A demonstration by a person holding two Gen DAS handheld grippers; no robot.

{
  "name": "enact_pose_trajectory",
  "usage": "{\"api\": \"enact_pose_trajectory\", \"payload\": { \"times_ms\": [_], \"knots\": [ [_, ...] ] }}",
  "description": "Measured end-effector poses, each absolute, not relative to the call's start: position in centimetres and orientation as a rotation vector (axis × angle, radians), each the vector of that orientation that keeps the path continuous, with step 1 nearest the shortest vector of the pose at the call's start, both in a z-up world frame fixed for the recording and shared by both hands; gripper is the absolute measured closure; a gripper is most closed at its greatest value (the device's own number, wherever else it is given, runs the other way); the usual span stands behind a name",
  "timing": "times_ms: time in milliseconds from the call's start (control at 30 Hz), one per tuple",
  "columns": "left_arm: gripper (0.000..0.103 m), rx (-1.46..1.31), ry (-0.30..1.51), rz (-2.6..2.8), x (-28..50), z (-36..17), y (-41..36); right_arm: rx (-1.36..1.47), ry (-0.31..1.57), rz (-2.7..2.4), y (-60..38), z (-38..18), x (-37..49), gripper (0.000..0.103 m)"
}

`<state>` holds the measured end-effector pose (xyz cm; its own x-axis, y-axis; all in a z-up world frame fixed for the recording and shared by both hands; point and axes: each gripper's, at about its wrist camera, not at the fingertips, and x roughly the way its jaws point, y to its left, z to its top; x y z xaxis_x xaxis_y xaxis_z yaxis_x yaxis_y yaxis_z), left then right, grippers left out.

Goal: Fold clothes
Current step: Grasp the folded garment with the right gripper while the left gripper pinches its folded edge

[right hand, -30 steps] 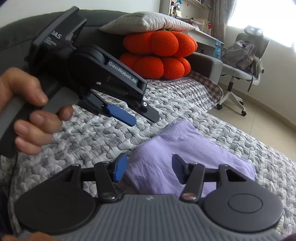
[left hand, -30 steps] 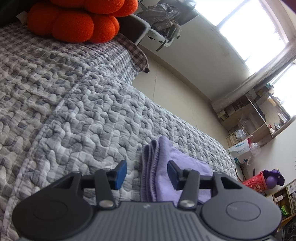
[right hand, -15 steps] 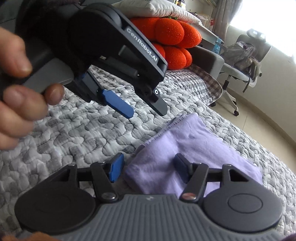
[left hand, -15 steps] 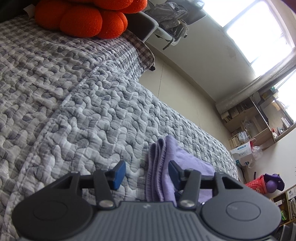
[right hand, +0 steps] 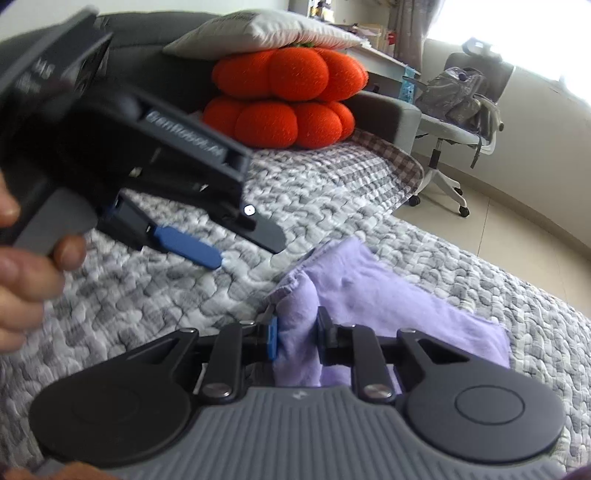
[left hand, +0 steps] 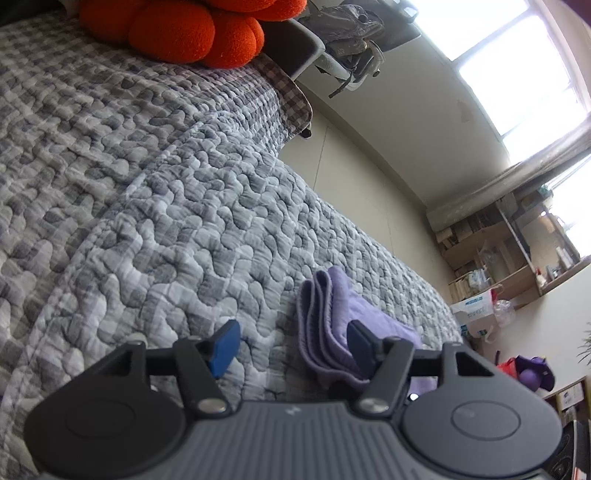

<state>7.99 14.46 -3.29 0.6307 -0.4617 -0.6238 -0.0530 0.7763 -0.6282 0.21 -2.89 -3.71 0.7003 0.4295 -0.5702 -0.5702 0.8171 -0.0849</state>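
Two grippers in view, one garment. Left gripper (left hand: pixel 293 343): jaws spread wide, nothing between the blue pads (left hand: pixel 221 347). It hovers over the grey quilted bedspread (left hand: pixel 166 229). Left pad sits over bare quilt; right pad sits against the near stacked edge of the folded lilac cloth (left hand: pixel 328 321), contact uncertain. In the left wrist view the cloth shows several layered folds edge-on, just ahead and right of centre between the fingers.

Right wrist view, left to right: a hand (right hand: pixel 26 266) grips the handle of the left gripper (right hand: pixel 218 240), seen from the side and blurred, its fingers pointing right and slightly down above the quilt, apart from the cloth. Ahead and to the right of it lies the lilac cloth (right hand: pixel 388 295), spread flat on the bedspread (right hand: pixel 314 199) beyond the right gripper's fingers. Right gripper (right hand: pixel 295 338): jaws drawn close, pinching a bunched near-left corner of the cloth between the pads; the fabric bulges up above the fingertips.

Background beyond both grippers: orange segmented cushions (right hand: pixel 284 99) stacked at the far end of the bed, a white pillow (right hand: pixel 258 35) lying on top of them. Further right, an office chair (right hand: pixel 458 122) stands on the floor with a grey bag on its seat.
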Motion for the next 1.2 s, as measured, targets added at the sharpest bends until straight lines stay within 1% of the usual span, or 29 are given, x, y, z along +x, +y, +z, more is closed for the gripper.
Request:
{"api": "enact_pose_trajectory", "payload": {
  "times_ms": [200,400,500,967,1200],
  "knots": [
    [0.033,-0.636,0.877,-0.277,8.0,-3.3,13.5,-0.242,0.552,0.561,-3.3,-3.2,0.6,0.082],
    [0.03,-0.666,0.868,-0.317,8.0,-3.5,12.8,-0.237,0.549,0.567,-3.4,-3.1,0.7,0.082],
    [0.027,-0.68,0.865,-0.357,8.2,-3.8,12.1,-0.234,0.55,0.571,-3.4,-3.0,0.8,0.082],
    [0.027,-0.68,0.896,-0.434,9.4,-5.1,9.5,-0.223,0.559,0.585,-3.6,-3.1,0.8,0.082],
    [0.027,-0.71,0.882,-0.438,9.5,-5.0,9.8,-0.198,0.573,0.593,-3.9,-3.2,1.0,0.082]
  ]
}}
